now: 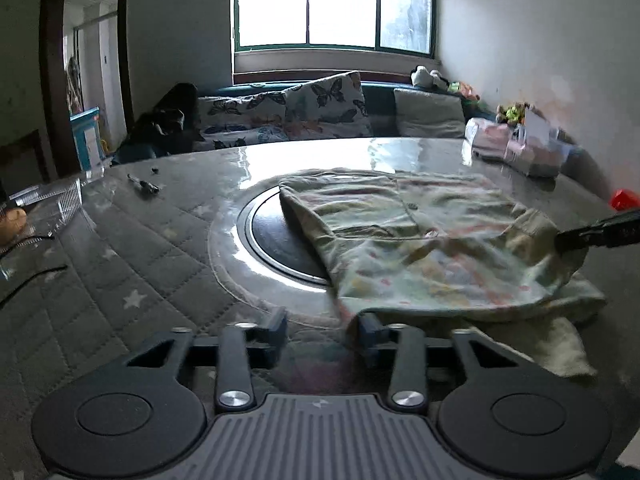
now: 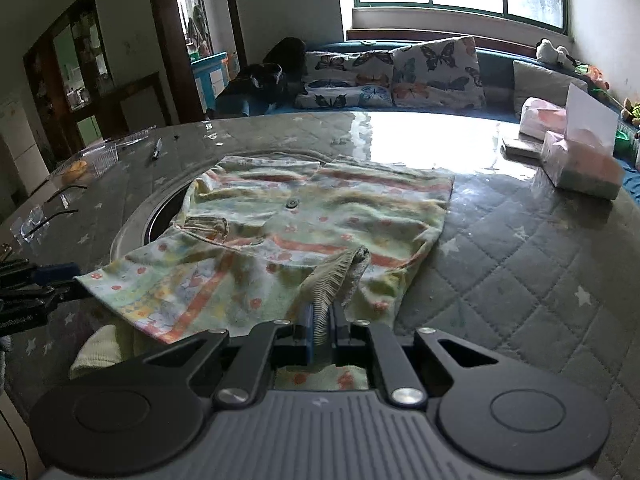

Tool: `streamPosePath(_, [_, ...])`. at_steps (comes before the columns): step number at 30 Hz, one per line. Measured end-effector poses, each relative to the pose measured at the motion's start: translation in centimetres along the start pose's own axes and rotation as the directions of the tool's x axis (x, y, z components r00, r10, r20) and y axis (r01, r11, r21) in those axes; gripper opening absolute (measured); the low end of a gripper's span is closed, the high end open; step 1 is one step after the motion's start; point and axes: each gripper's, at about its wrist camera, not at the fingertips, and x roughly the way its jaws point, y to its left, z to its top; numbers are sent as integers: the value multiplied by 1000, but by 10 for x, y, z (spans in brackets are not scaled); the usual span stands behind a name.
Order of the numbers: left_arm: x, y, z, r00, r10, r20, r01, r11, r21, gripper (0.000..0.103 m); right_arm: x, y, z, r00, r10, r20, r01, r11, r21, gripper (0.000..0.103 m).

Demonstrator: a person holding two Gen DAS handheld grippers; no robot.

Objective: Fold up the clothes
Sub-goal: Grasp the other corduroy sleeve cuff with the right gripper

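Observation:
A pale green child's garment (image 1: 420, 240) with orange and yellow print lies spread on the table, partly over a dark round inset (image 1: 280, 240). In the right wrist view the garment (image 2: 300, 224) shows a small button and a striped cuff (image 2: 340, 276). My left gripper (image 1: 322, 334) is open, its right finger at the garment's near hem. My right gripper (image 2: 320, 320) is shut on the striped cuff and lifts it slightly. The right gripper also shows at the right edge of the left wrist view (image 1: 592, 234). The left gripper shows at the left edge of the right wrist view (image 2: 40, 284).
The table has a grey quilted star cover (image 2: 520, 280) under glossy plastic. Tissue boxes (image 2: 580, 164) stand at the far right. A pen (image 2: 157, 148) and a clear plastic container (image 2: 92, 160) lie far left. A sofa with butterfly cushions (image 2: 400, 72) is behind.

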Motion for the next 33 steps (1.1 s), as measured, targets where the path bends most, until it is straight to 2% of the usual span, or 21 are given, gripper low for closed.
streamPosePath(2, [1,2,-3,1000,-2,-19,2,1000,-19,11,1,-4,-2,1000,1,-6,-1,1000,10,7])
streamPosePath(5, [4,2,-10,999,-8,-54,6,999,-35,10,6,-7,-7,999,15,-33,-15,1000,17,8])
streamPosePath(6, [5,1,-12,998,-5,-61,3,999,-32,10,8,-8,-9,999,23,-40,-22,1000,17,12])
streamPosePath(9, [6,-4,-11,999,3,-45,-3,1000,-1,14,15,-11,-9,997,42,-58,-40,998,39,14])
streamPosePath(13, [7,-10,-9,1000,13,-21,-12,999,42,38,22,-16,-9,996,65,-67,-60,995,75,11])
streamPosePath(16, [8,-15,-8,1000,20,-2,-20,997,74,38,17,-11,-4,996,67,-50,-65,996,55,7])
streamPosePath(19, [9,-20,-7,999,27,17,-28,994,106,38,8,5,15,997,82,-10,-82,997,-16,7])
streamPosePath(21, [9,-22,-7,999,32,32,-35,992,119,35,4,17,30,995,97,16,-95,993,-63,7])
streamPosePath(22, [9,-21,-7,999,35,40,-40,992,116,27,0,26,40,994,107,33,-104,990,-96,7])
streamPosePath(23, [8,-18,-7,998,36,43,-40,994,102,20,-2,34,47,992,118,46,-112,987,-119,7])
streamPosePath(28, [2,0,-11,997,59,50,-60,998,15,7,-24,81,90,968,204,148,-162,952,-260,7])
streamPosePath(31, [-1,11,-14,997,68,37,-66,997,-37,7,-33,100,102,952,240,188,-175,935,-308,7])
streamPosePath(33, [-2,14,-18,998,65,26,-64,997,-46,7,-31,106,103,956,237,173,-171,929,-328,7])
